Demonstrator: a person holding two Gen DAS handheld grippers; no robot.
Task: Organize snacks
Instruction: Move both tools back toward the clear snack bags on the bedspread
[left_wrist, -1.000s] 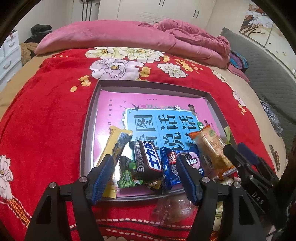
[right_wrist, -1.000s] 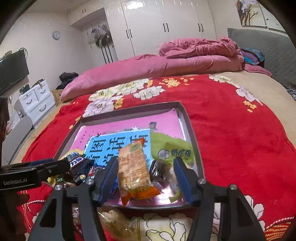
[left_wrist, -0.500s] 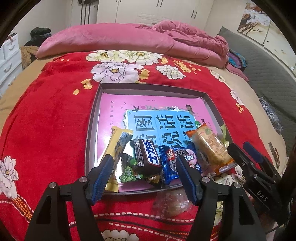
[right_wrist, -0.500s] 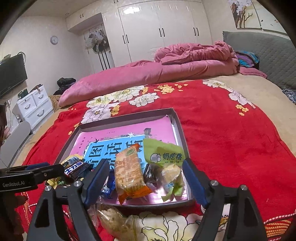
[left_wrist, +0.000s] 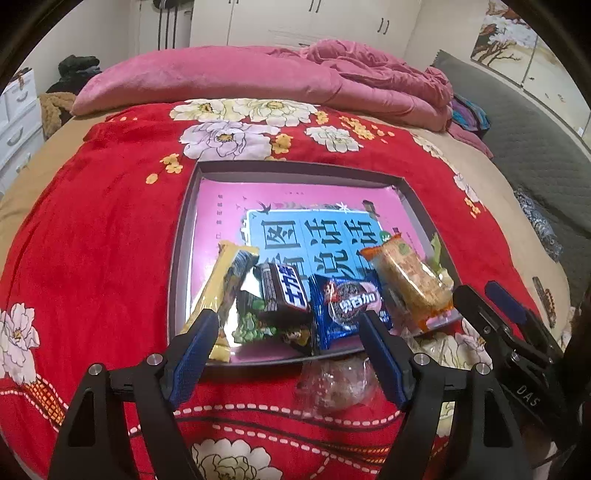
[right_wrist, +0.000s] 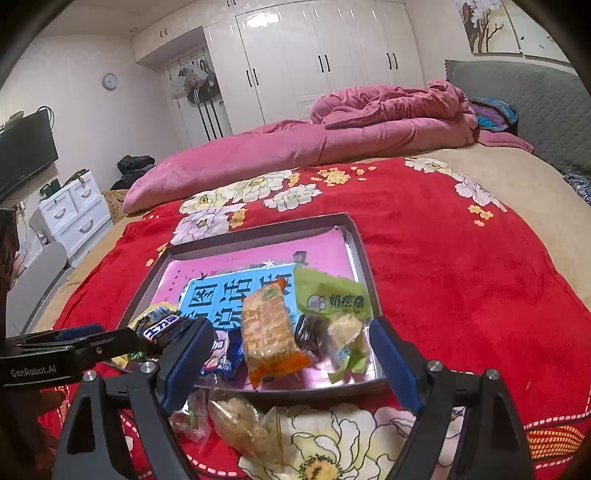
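We see the snacks lying in a row along the near edge of the grey tray (left_wrist: 181, 236), which sits on the red floral blanket (left_wrist: 92, 229). Counting from the tray's left wall: a yellow bar (left_wrist: 221, 291), a green packet (left_wrist: 251, 325), a dark chocolate bar (left_wrist: 282, 291), a blue cookie pack (left_wrist: 343, 306) and an orange-ended cracker pack (left_wrist: 410, 280). In the right wrist view the cracker pack (right_wrist: 271, 332) lies beside a light green packet (right_wrist: 336, 306) at the tray's right wall (right_wrist: 364, 258). Two clear-wrapped pastries (right_wrist: 243, 424) rest on the blanket just outside the tray's near rim; one of them (left_wrist: 332, 384) shows in the left view.

Our left gripper (left_wrist: 284, 362) hangs over the tray's near rim with its jaws wide apart and nothing between them. Our right gripper (right_wrist: 291, 365) is likewise spread wide and empty, framing the cracker pack and green packet without touching them.

Compared with a second ago, both grippers have drawn back from the tray: more blanket shows in front of the near rim, and the right jaws stand wider than before. The snacks have stayed where they were.
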